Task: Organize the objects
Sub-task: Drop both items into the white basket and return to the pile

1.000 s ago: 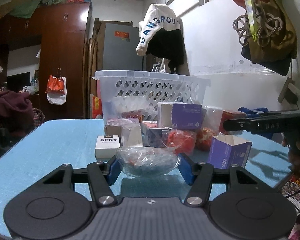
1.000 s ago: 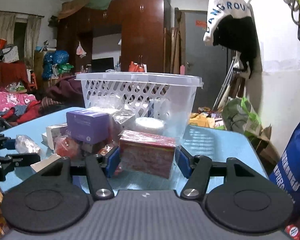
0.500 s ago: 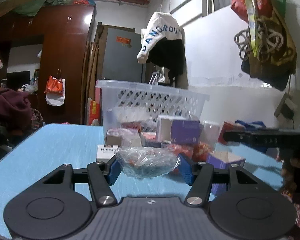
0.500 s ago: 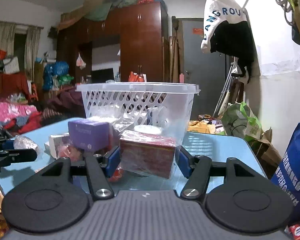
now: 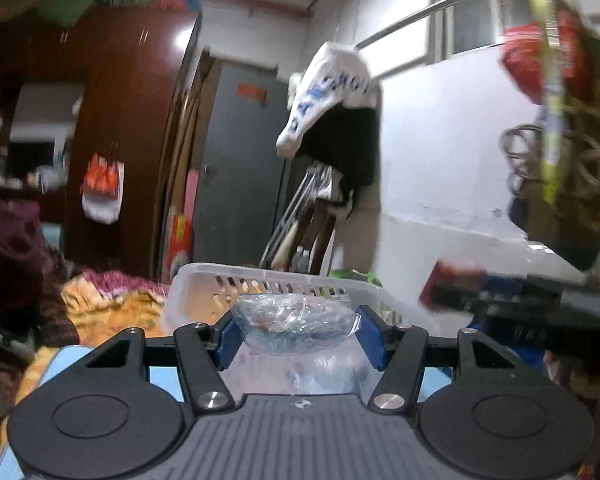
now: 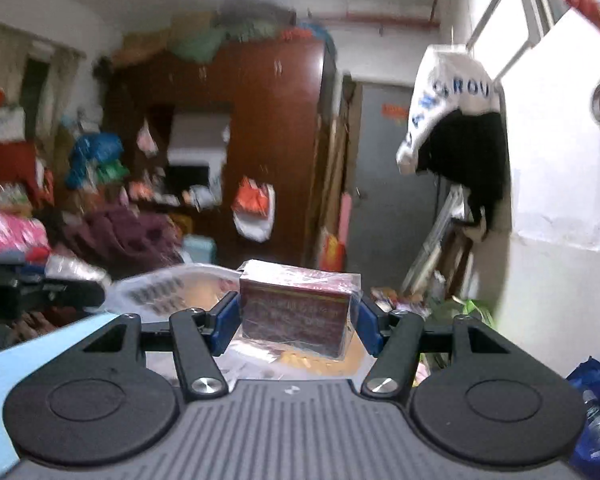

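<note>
Between the blue pads of the left tool (image 5: 296,330) sat a crumpled clear plastic bag (image 5: 294,320), pinched at both ends, with something reddish showing through the film. Just ahead of and below that tool lay the white slotted basket (image 5: 204,280), its rim partly hidden by the bag, so the load looked lined up for a drop inside. The right tool (image 6: 294,322) was clenched on a dark red box wrapped in clear film (image 6: 296,312), gripped across its short sides and held level, probably to keep it from slipping in the slick wrap. Forward and to the left of that tool the basket's rim was blurred. A strip of blue worktop (image 6: 40,356) showed under its left side. Both loads appeared carried high to clear the basket wall.
</note>
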